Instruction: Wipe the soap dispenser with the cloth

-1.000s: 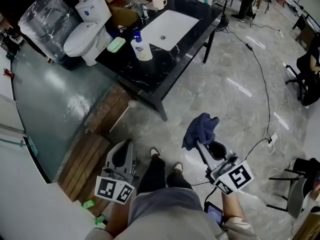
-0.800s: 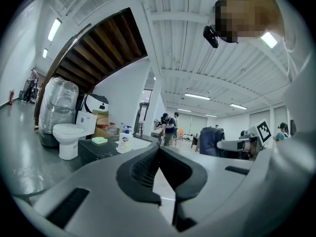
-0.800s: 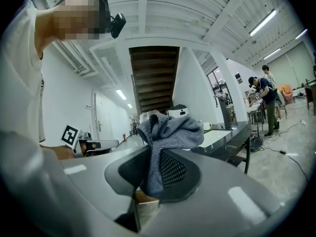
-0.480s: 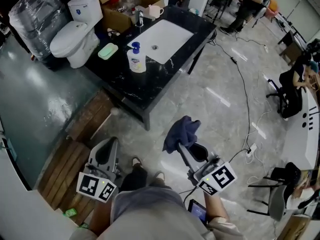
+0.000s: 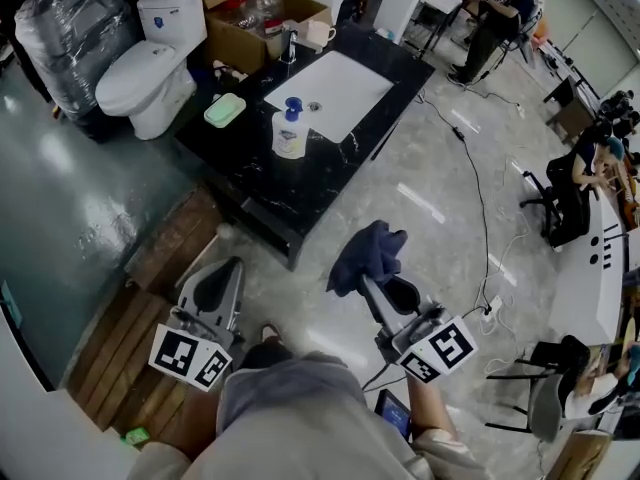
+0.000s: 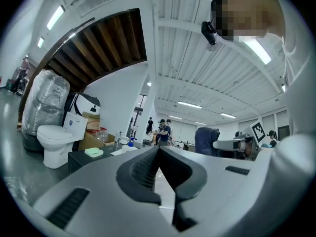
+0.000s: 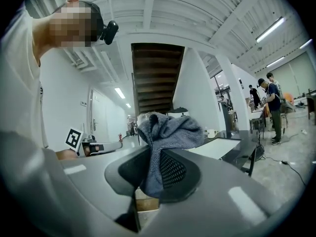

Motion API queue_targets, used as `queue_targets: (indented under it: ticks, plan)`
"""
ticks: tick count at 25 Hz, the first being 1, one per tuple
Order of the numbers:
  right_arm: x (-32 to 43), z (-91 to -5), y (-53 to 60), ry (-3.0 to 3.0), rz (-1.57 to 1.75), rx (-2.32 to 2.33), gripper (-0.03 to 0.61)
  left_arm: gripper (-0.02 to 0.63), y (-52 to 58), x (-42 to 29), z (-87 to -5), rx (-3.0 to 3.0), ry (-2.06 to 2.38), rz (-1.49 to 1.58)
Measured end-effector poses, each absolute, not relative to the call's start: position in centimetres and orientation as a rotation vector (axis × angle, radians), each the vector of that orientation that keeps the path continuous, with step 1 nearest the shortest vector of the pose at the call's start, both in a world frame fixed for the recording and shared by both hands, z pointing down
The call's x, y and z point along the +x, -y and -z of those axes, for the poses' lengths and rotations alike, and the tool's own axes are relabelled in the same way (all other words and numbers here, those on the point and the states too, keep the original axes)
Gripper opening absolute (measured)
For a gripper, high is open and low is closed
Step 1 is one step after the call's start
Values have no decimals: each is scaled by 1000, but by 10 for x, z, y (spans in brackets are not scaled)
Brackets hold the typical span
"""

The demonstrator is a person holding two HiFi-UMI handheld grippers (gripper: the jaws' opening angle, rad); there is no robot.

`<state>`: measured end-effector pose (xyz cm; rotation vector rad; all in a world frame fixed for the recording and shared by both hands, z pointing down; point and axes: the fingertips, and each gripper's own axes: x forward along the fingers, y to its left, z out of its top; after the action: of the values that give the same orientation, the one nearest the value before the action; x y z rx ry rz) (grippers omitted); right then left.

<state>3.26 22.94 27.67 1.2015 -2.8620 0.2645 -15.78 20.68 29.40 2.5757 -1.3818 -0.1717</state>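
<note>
Since 1 second ago the black counter (image 5: 300,193) and the soap dispenser (image 5: 290,133) on it have slid lower and nearer in the head view. Both grippers are still held out level over the floor in front of the person.

The left gripper (image 5: 230,268) has its 2 jaws pressed fully together, ribbed pads meeting along 1 line. Nothing sits between them in the left gripper view, and it touches nothing.

The right gripper (image 5: 370,283) is clamped on the cloth (image 5: 365,256). In the right gripper view the blue-grey fabric runs down between the 2 pads and bunches up above the tips, and 1 pad's mesh face stays partly bare beside it.

The dispenser stands upright on the counter's near half, just beside the front-left corner of the white sink (image 5: 350,68). It is well apart from both grippers, and its blue pump top is up.

Counted:
- 2 grippers, each with 1 marker cube, left (image 5: 188,358) and right (image 5: 437,350)
- 1 cloth
- 1 soap dispenser
- 1 sink
- 1 pale green dish (image 5: 225,110), on the counter left of the dispenser
- 1 white cup (image 5: 320,33), past the sink's far end
- 1 toilet (image 5: 140,73), beside the counter
</note>
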Motion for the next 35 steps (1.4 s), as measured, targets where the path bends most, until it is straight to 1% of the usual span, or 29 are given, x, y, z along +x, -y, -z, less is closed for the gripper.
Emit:
queue_targets:
  ticks: [6, 21, 35]
  plan:
    - [15, -276, -221, 2834, -239, 1238, 48, 6, -193, -170, -296, 2611, 1315, 175]
    - [4, -284, -181, 2789, -250, 1293, 48, 6, -154, -180, -307, 2610, 1260, 167]
    - [22, -289, -96, 2843, -312, 1259, 48, 6, -69, -156, -305, 2640, 1262, 89]
